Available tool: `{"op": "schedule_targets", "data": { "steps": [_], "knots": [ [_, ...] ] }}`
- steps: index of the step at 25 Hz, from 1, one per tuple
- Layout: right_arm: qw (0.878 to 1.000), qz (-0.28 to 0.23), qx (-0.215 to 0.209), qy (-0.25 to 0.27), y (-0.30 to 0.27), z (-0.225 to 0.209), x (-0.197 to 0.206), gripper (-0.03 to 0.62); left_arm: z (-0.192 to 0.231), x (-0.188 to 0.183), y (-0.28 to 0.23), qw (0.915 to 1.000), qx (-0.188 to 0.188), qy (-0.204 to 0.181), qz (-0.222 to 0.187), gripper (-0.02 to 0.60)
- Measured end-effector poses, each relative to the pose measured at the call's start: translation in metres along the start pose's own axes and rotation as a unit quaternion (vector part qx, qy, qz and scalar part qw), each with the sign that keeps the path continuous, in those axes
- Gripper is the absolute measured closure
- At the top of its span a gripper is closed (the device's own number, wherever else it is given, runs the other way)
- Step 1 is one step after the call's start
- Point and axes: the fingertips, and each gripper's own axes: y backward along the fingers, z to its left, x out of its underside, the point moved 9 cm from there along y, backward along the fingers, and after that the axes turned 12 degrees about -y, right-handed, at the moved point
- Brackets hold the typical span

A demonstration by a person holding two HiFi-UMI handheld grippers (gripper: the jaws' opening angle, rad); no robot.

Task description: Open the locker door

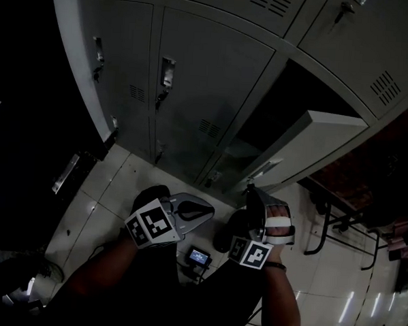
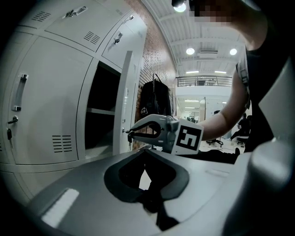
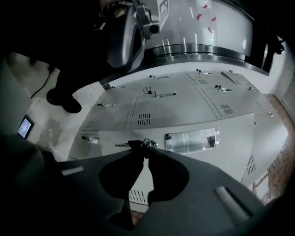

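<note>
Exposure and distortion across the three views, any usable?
Head view: underexposed, left side near black, open locker door dim but readable. Left gripper view: brightest, ceiling lights blown out, fisheye bows the lockers. Right gripper view: dim, heavy fisheye, handle plate glints; key at the jaws is a dark silhouette.

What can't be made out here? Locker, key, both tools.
Locker interior: black in head view; left gripper view shows one shelf only, contents unknown.
Key: right tool, shut on it, hides most of it in right gripper view; tiny in left gripper view.
Floor screen: too small to read, head view.
Top lockers: cut by head view's upper edge.
</note>
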Motion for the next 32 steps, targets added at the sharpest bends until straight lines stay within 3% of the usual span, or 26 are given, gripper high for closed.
{"op": "schedule_targets", "data": {
  "steps": [8, 18, 27, 32],
  "knots": [
    [0.998, 0.016, 0.007, -0.055, 0.057, 0.005, 0.034, 0.553, -0.002, 0.002, -0.005, 1.0000, 0.004, -0.002, 0.007, 0.569],
    [0.996, 0.069, 0.026, -0.049, 0.099, 0.002, 0.080, 0.548, -0.003, 0.002, -0.010, 0.9998, 0.007, -0.004, 0.017, 0.569],
    [0.996, 0.079, 0.031, -0.023, 0.109, 0.000, 0.097, 0.546, -0.004, 0.002, -0.013, 0.9997, 0.009, -0.006, 0.021, 0.569],
    [0.993, 0.054, 0.008, -0.104, 0.124, -0.005, 0.099, 0.499, -0.004, 0.002, -0.014, 0.9997, 0.008, -0.007, 0.023, 0.569]
  ]
}}
